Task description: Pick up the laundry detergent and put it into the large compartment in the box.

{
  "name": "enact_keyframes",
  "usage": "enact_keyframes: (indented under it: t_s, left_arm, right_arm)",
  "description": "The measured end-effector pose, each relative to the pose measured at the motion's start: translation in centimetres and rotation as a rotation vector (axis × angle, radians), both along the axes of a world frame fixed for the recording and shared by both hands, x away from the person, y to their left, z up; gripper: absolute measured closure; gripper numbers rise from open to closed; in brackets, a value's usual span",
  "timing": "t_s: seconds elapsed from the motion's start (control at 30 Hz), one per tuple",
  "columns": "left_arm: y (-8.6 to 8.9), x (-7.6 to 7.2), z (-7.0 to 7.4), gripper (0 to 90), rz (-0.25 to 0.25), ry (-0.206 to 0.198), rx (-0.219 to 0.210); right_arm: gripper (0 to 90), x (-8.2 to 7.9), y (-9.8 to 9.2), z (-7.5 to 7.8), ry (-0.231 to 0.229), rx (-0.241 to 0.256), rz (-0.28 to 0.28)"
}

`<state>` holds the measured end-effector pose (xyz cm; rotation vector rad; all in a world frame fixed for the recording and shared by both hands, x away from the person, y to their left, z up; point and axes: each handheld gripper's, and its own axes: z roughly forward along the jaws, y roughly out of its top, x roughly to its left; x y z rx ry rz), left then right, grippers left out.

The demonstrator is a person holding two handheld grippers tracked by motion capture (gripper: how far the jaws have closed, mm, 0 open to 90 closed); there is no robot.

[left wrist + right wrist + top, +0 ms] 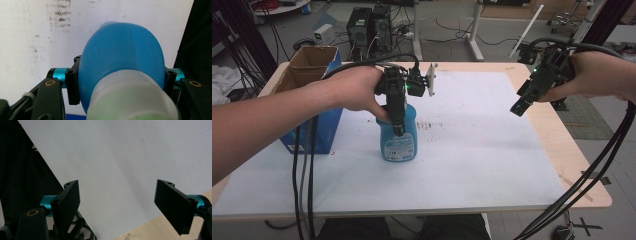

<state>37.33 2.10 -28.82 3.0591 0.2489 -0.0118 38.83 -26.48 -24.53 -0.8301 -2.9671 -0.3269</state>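
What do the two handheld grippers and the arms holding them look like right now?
Both the left gripper and right gripper are black, with flat black rectangular fingers on teal anodised mounts and brass-coloured pivots. The left one shows a green light and a pale three-cornered plate. Thick black cables trail from each. The forearms are bare, no sleeves.

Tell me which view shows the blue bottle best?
The high view: the whole bottle stands upright on the table, its label readable, the left claw shut on it. The left gripper view shows just its blue shoulder and white cap from above, very close. The right gripper view faces bare table.
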Motion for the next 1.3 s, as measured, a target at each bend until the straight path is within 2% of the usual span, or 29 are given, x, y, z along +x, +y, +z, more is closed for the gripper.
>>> enact_keyframes:
  t_s: [0.17,0.3,0.43,0.53,0.7,0.87,1.0,1.23,1.3]
  left_arm:
    - [0.5,0.1,2.1,37.7,0.057,0.013,-0.033]
    - [1.4,0.3,4.7,37.7,0.127,0.018,-0.057]
    - [2.7,0.7,7.5,37.8,0.221,0.024,-0.083]
    - [3.9,0.9,9.6,37.8,0.275,0.015,-0.102]
    - [6.5,1.1,12.6,37.8,0.359,-0.017,-0.118]
    - [9.4,1.0,15.2,37.8,0.438,-0.055,-0.154]
    - [11.9,1.1,16.9,37.8,0.505,-0.067,-0.175]
    - [16.7,1.1,19.6,37.9,0.674,-0.107,-0.234]
    - [18.0,1.0,20.1,37.9,0.709,-0.111,-0.242]
  right_arm:
    - [20.0,0.2,-0.2,0.0,0.002,0.002,-0.009]
    - [20.0,0.3,-0.2,0.0,0.002,0.003,-0.004]
    - [20.0,0.4,-0.1,0.0,0.005,0.007,-0.009]
    - [20.0,0.6,-0.2,-0.1,0.004,0.006,-0.004]
    - [20.0,0.8,-0.4,-0.1,0.01,0.015,-0.003]
    - [20.0,1.1,-0.6,-0.4,0.019,0.033,-0.008]
    - [20.0,1.5,-0.8,-0.7,0.03,0.04,-0.013]
    - [20.0,2.0,-1.1,-0.6,0.037,0.06,-0.031]
    - [20.0,2.1,-1.2,-0.6,0.038,0.068,-0.031]
